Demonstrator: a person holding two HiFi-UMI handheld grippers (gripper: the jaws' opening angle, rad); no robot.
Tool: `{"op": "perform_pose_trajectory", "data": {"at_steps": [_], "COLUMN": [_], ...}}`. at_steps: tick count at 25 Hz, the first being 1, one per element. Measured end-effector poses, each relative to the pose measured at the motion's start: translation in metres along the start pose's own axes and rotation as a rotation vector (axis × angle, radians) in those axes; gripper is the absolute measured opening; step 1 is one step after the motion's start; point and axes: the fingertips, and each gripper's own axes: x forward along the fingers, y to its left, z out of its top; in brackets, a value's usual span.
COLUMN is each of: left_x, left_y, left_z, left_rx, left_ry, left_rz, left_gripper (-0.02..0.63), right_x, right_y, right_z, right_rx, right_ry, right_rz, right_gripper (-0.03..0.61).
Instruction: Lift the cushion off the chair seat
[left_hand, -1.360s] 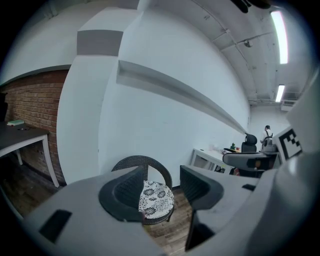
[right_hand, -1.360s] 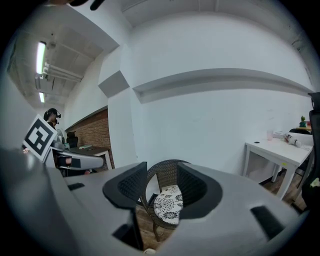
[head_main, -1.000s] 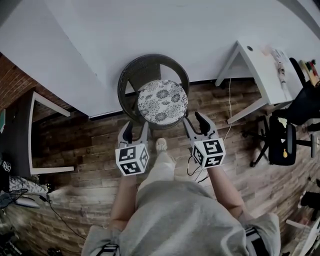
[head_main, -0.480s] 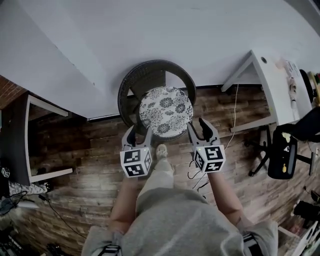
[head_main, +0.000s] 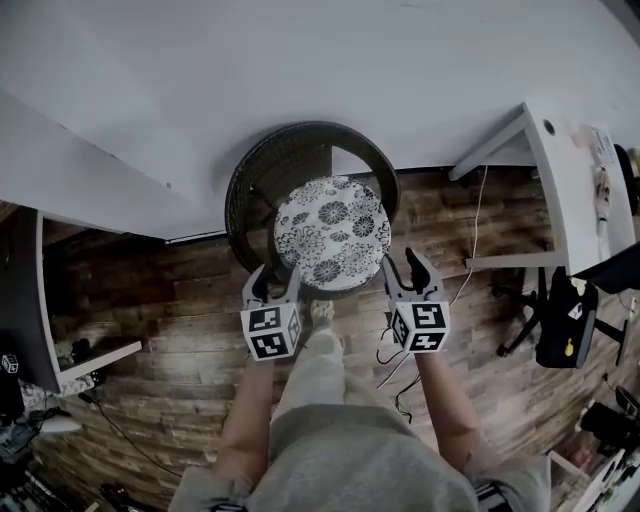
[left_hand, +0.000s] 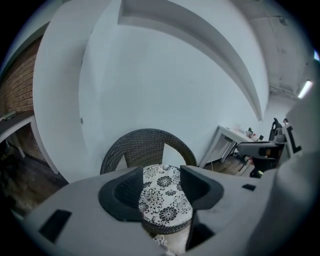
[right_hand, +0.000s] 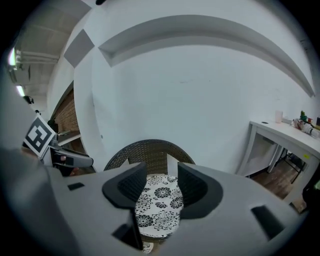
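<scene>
The left gripper (head_main: 272, 284) is held with its jaws apart, and nothing is gripped between them; the right gripper (head_main: 410, 268) is likewise open and empty. Both are pointed at the front edge of the round wicker chair (head_main: 252, 178), one at each side. The flowered cushion (head_main: 332, 232) is seen lying flat on the chair seat, touched by neither gripper. A white table (head_main: 575, 190) is placed at the right, on the wooden floor (head_main: 150, 300).

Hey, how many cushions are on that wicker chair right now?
1. The round, flower-print cushion lies on the seat of the wicker chair by the white wall. No second one shows, though anything beneath it would be hidden.
</scene>
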Motion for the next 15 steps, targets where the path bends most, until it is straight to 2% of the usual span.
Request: {"op": "perform_pose_trajectory", "data": {"at_steps": [15], "left_x": [0.122], "left_y": [0.061], "left_z": [-0.090], "left_rx": [-0.100], "left_ry": [0.195], "left_rz": [0.078], "left_gripper": [0.227], "right_x": [0.106], "right_y": [-0.038], "right_z": [-0.102], "right_rx": [0.007], "right_ry": [0.172], "right_rz": [-0.060], "right_gripper": [0.186]}}
